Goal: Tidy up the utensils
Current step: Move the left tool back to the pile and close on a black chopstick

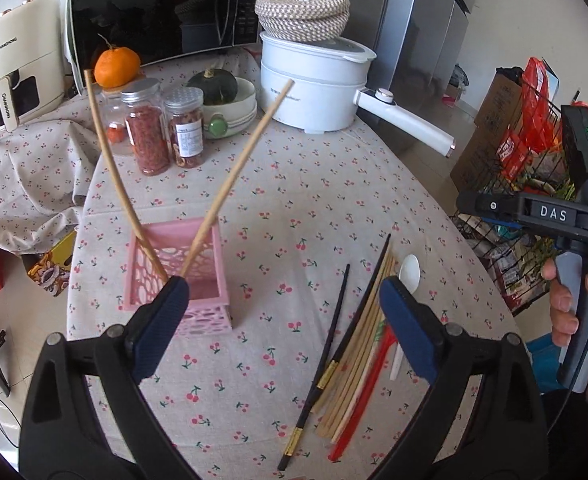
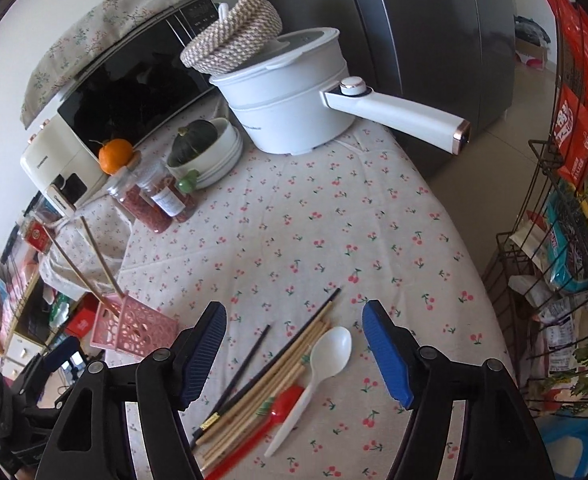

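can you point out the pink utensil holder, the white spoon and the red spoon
pink utensil holder (image 1: 210, 307), left wrist view, on its near rim
white spoon (image 2: 332, 346), right wrist view, on its bowl
red spoon (image 2: 288, 399), right wrist view, on its bowl

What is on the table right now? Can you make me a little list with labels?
holder: pink lattice utensil holder, upright on the cherry-print tablecloth
in holder: two bamboo chopsticks, leaning apart
loose pile: bamboo chopsticks, black chopsticks, white spoon, red spoon, lying beside the holder
left gripper: open, empty, above the holder
right gripper: open, empty, over the pile
behind: white electric pot, spice jars, orange
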A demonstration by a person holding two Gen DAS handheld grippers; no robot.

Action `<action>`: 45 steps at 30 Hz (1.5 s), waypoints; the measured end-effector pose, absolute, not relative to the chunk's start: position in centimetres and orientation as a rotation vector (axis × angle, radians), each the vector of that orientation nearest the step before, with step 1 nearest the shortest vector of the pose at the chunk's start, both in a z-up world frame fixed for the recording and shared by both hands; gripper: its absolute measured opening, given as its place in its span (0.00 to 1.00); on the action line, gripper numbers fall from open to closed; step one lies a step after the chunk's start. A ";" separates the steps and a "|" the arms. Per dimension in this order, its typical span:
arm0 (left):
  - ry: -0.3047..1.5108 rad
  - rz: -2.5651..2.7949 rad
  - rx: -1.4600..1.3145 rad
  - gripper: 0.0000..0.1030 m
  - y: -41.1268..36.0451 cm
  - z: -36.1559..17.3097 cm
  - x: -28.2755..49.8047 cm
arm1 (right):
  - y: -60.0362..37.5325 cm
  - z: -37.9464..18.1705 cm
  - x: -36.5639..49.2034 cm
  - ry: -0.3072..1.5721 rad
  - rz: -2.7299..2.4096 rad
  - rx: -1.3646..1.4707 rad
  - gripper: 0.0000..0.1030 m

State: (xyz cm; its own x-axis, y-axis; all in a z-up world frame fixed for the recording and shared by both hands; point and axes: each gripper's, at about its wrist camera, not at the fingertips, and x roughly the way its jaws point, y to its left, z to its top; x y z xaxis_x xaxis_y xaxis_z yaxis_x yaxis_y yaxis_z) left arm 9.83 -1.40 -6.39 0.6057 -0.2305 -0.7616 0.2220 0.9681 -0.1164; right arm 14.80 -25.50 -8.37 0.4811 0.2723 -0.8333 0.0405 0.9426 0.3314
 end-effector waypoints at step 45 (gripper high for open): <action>1.152 -0.392 0.015 0.00 -4.0 -13.1 12.2 | -23.3 -19.6 22.0 1.303 0.084 0.207 0.57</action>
State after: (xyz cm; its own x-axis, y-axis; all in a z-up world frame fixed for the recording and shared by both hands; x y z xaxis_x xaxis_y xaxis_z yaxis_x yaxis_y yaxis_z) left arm 12.16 -3.97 -13.11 0.3465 -0.2950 -0.8904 0.3098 0.9320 -0.1882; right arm 21.96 -23.26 -19.60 0.2646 0.1781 -0.9478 0.0549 0.9784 0.1992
